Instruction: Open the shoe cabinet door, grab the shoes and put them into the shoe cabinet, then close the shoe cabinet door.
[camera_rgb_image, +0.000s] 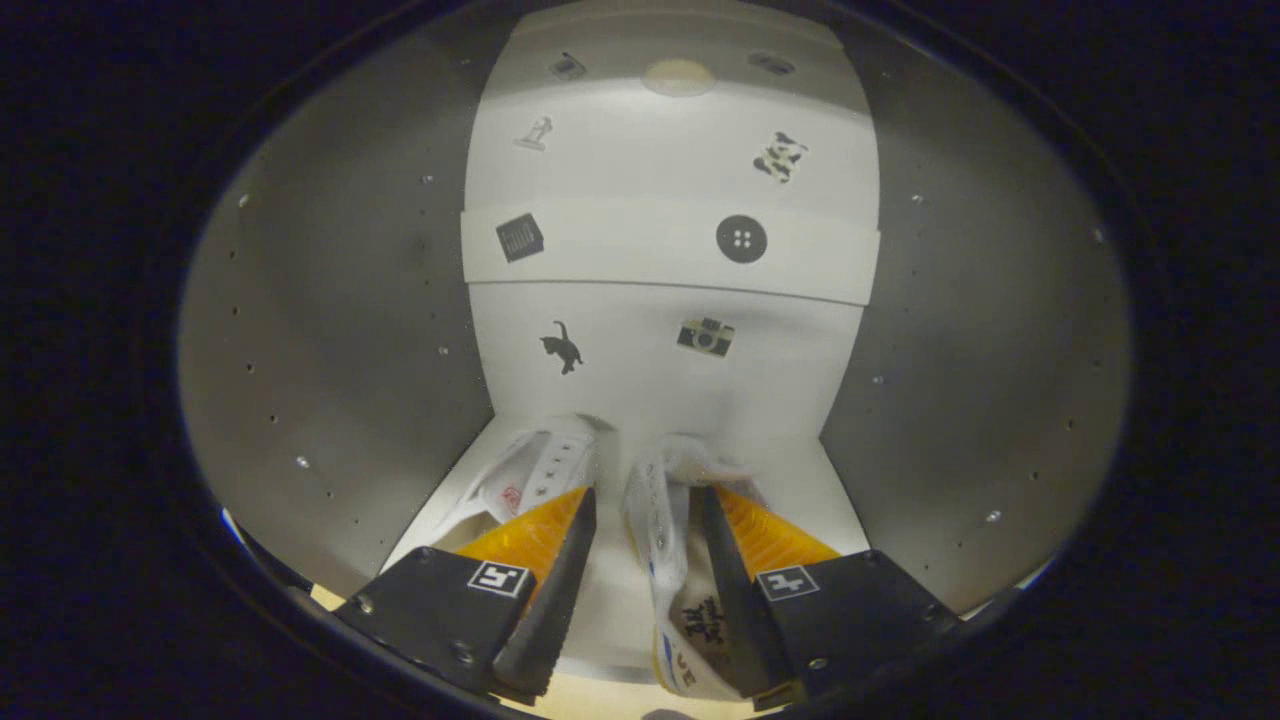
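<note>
1. Tool (640, 590) is sitting closest to the lens, fingers standing apart with a clear gap between them, clamped on nothing.
2. Right shoe (668, 540) is lying in that gap, tight against the inner face of the right finger; whether the finger is actually touching it is hard to tell. Left finger is well clear of it.
3. Left shoe (535, 478) is lying just beyond the left fingertip, partly hidden behind that finger.
4. Both shoes are resting on the cabinet floor (790, 480), toes pointing toward the back panel (640, 340), which is carrying small stickers. Grey side walls (340, 340) are closing in on either side, so the tool is reaching inside the shoe cabinet.
5. Judgement: the pair is looking placed; what is remaining is backing out and closing the door.
6. Handling, judged from the look: white low sneakers, probably light, uppers soft and collapsible, soles stiffer. Collar or heel rim is looking like the best place to pinch, since the fabric edge is giving the fingers something to bite.
7. Risk: with the right shoe hugging the right finger, pulling straight back could be dragging it out along with the tool.
</note>
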